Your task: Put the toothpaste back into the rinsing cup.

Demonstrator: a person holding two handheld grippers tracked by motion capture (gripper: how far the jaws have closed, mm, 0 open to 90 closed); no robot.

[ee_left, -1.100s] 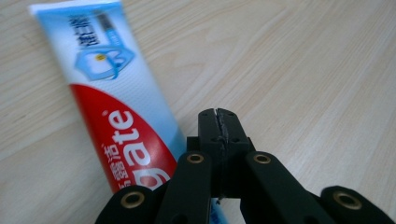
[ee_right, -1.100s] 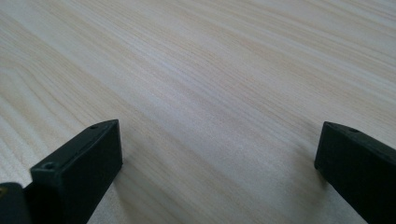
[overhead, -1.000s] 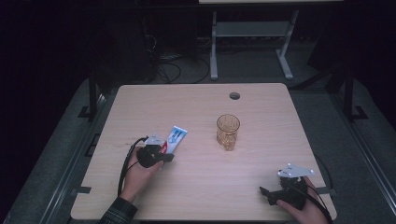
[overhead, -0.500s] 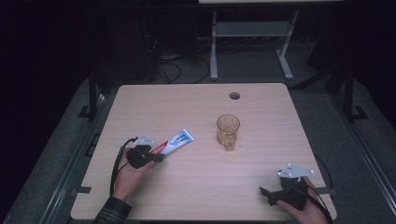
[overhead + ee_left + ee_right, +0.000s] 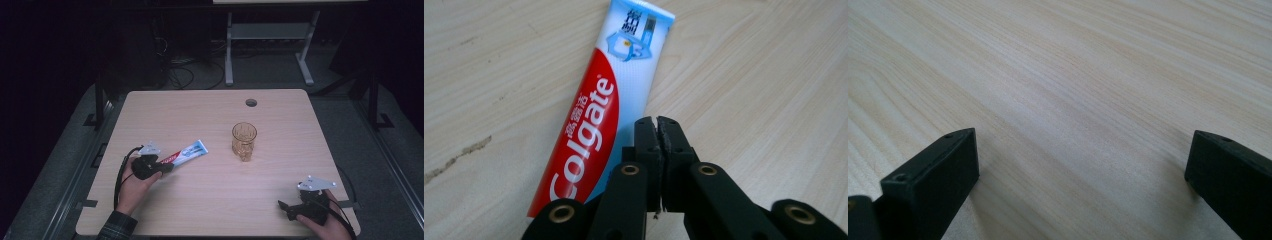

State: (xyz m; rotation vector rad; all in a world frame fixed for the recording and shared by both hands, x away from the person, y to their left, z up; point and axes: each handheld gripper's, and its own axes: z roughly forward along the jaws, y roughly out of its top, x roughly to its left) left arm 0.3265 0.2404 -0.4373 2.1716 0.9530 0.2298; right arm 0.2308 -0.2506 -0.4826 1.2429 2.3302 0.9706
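right claw [image 5: 1083,185] spread wide over bare table [image 5: 1073,75]

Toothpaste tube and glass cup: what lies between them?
Nothing: in the high view, bare table separates the toothpaste tube from the glass cup.

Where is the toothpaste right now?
In the high view the toothpaste tube is on the left half of the table, one end at the left gripper, its flat end pointing toward the amber glass.
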